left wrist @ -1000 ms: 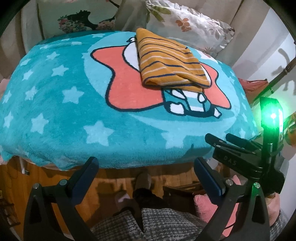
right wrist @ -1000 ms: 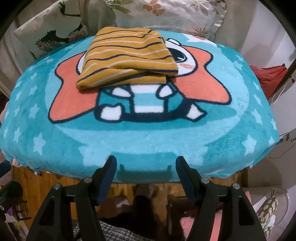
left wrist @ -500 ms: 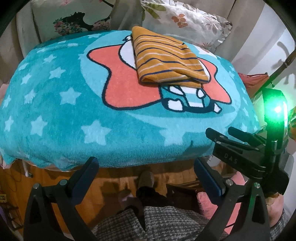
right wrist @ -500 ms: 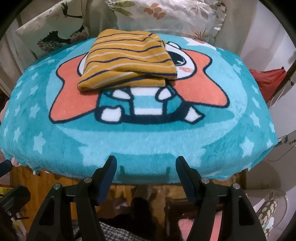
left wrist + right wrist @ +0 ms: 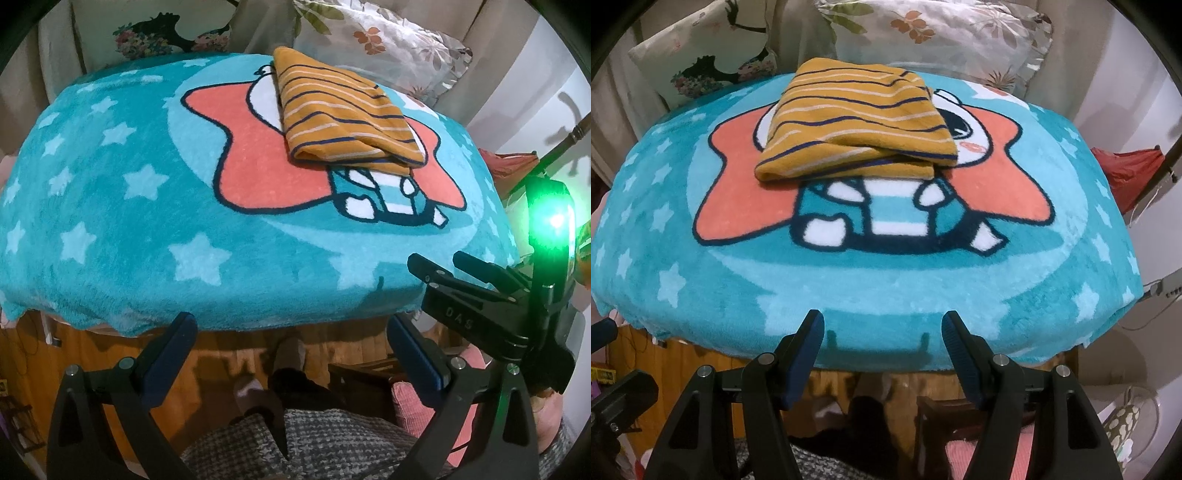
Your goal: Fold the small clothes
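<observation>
Right hand-held gripper (image 5: 882, 354) agape, its fingertips hiding blanket (image 5: 886, 295) edge

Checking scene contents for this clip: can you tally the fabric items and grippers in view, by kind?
Folded striped garment: 1
Teal star blanket: 1
Floral pillows: 2
Red cloth at the right edge: 1
Grippers, left gripper and right gripper, both open and empty: 2
Total: 7

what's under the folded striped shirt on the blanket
The folded mustard striped garment lies on the teal star blanket, over the cartoon figure's head; one eye shows at its right edge. The rest of the face is covered.
</observation>
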The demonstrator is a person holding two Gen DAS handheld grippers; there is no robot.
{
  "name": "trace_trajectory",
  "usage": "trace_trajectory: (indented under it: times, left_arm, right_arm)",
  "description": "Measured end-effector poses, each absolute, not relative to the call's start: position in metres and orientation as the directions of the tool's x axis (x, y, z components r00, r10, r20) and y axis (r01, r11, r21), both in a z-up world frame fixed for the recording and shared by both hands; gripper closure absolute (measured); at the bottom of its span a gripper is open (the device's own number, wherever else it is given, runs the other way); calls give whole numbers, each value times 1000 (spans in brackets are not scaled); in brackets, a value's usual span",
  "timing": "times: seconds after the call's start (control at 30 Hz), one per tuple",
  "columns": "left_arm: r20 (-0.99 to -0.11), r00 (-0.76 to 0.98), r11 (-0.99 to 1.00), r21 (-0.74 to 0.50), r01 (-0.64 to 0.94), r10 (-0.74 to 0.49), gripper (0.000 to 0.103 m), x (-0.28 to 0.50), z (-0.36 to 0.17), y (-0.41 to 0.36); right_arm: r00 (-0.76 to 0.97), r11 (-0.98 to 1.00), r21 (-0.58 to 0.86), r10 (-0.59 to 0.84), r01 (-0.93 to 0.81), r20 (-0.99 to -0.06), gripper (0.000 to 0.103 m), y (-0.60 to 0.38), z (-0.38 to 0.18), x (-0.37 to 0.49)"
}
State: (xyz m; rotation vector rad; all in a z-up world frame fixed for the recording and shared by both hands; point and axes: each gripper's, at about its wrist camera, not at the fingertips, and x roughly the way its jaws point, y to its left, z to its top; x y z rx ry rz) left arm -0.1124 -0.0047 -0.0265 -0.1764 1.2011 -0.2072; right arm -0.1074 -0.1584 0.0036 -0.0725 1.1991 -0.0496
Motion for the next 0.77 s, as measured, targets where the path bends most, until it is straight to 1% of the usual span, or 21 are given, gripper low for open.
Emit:
trace_trajectory:
  times: [0.43, 0.77]
  left_arm:
    - [-895, 351, 958, -285, 29, -276, 1, -110, -29, 18]
    - [-885, 367, 955, -294, 36, -287, 1, -107, -25, 23]
  right_arm:
    - [375, 995, -88, -68, -38, -925, 32, -137, 5, -98]
    - [376, 995, -93, -71, -40, -924, 32, -132, 6, -91]
